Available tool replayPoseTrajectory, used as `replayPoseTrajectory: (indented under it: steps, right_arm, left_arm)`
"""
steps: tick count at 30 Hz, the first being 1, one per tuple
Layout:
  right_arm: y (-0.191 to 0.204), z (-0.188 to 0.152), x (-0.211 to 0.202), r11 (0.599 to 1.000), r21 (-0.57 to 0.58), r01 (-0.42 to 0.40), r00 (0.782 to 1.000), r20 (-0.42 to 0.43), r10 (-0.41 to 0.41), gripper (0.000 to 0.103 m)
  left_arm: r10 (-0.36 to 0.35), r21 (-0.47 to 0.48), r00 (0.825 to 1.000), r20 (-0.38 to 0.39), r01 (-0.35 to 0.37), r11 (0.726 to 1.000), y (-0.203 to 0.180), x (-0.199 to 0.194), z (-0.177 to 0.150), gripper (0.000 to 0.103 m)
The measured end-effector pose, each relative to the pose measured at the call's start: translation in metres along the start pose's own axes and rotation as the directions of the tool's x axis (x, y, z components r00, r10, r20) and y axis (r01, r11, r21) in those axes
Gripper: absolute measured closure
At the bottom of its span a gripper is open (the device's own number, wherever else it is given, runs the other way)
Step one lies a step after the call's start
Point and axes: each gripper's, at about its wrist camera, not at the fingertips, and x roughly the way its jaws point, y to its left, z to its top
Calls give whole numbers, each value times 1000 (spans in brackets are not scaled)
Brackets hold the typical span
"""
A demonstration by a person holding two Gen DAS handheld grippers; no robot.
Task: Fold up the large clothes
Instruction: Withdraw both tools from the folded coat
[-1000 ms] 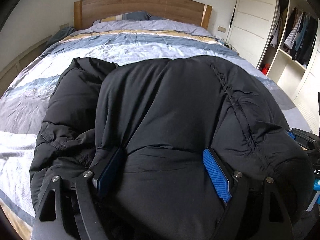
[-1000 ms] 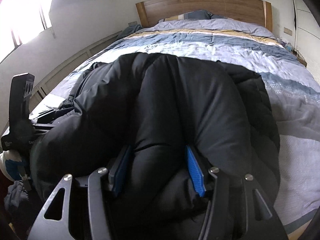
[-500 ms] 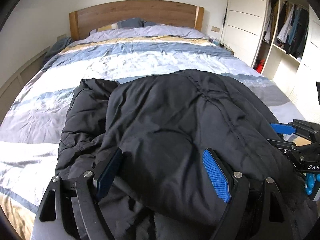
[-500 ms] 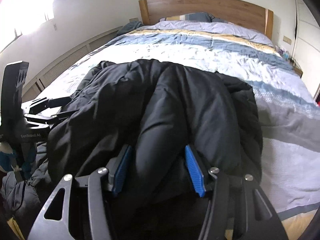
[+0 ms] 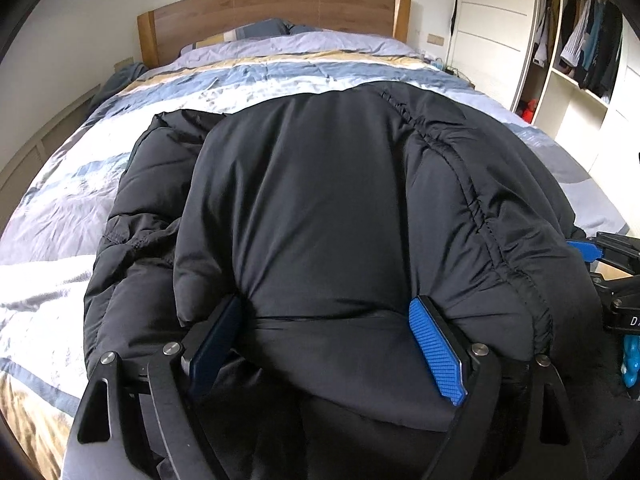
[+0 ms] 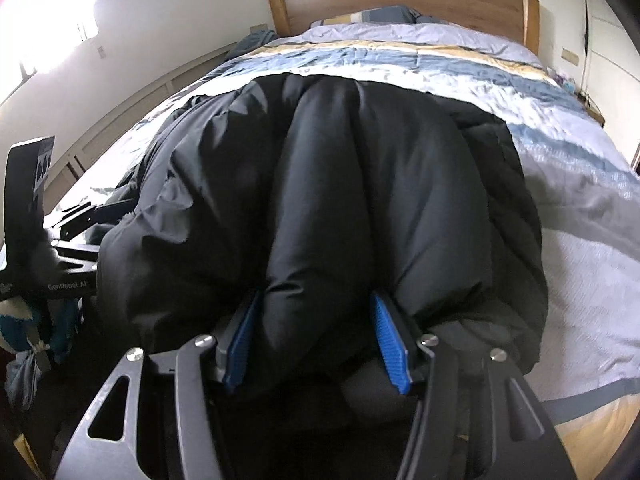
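Jacket (image 5: 340, 208), black and puffy, bulges higher off the bed (image 5: 60, 208) than a moment ago, gripped by right gripper (image 6: 316, 340) while left gripper (image 5: 328, 340) jaws ease open around it, suggesting the fold is underway.

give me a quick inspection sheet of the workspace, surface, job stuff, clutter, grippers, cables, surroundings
surface: bed with a striped duvet, wrinkled.
job's things: black puffer jacket bunched at the near end of the bed, its near edge lifted by both grippers.
clutter: pillows at the headboard; a grey-blue cloth at the bed's far left edge.
grippers: left gripper has a thick fold of jacket between its pads, jaws opening; right gripper shut on another fold.
cables: a dark cord hangs down the wall beside the wardrobe.
surroundings: wooden headboard, open wardrobe with hanging clothes, bright window.
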Motion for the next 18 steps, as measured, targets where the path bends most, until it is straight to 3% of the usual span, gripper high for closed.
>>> replayPoseTrajectory:
  steps: [9,18]
  right_arm:
    - [9,0,-23,997,53,52,998,-30,-50,49]
    - [18,-14,-85,995,76,67,997,39,-70,49]
  left_arm:
    - [68,-29,998,8,-68,997,-7,-31,-6,18]
    - [146,-22,985,91,-144,989,-14,-84,-21,18]
